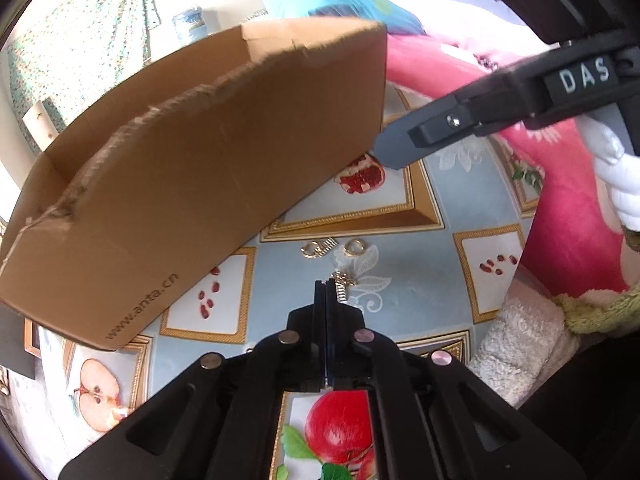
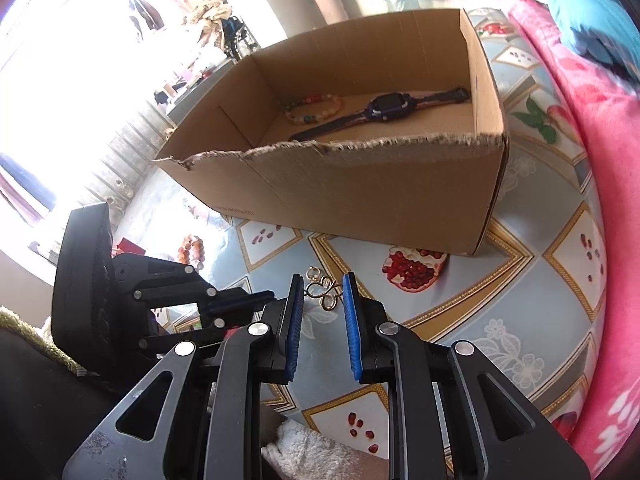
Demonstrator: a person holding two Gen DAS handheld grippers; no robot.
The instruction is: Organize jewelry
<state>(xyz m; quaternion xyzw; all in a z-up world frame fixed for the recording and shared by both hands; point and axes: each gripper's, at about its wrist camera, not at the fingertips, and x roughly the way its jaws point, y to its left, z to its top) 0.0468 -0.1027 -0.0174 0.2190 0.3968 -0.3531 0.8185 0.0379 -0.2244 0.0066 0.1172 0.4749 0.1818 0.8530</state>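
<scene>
Earrings (image 1: 331, 249) are seen on the surface, just beyond the left gripper (image 1: 326, 285), whose jaws are pressed together on a small gold piece (image 1: 343, 282). The right gripper (image 2: 320, 292), jaws apart, is aimed at them; the box (image 2: 360, 184) lies farther.

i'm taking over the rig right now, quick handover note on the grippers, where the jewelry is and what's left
Left gripper: shut, its tips at a small gold piece on the tablecloth; whether the piece is actually pinched I cannot tell.
Right gripper: open, empty, hovering over the gold hoop earrings lying loose in front of the cardboard box.
Done: bead bracelet and watch are already in the box.
Left: the gold piece and earrings, plus a second bead bracelet lying on the cloth left of the box, all go into the box.
</scene>
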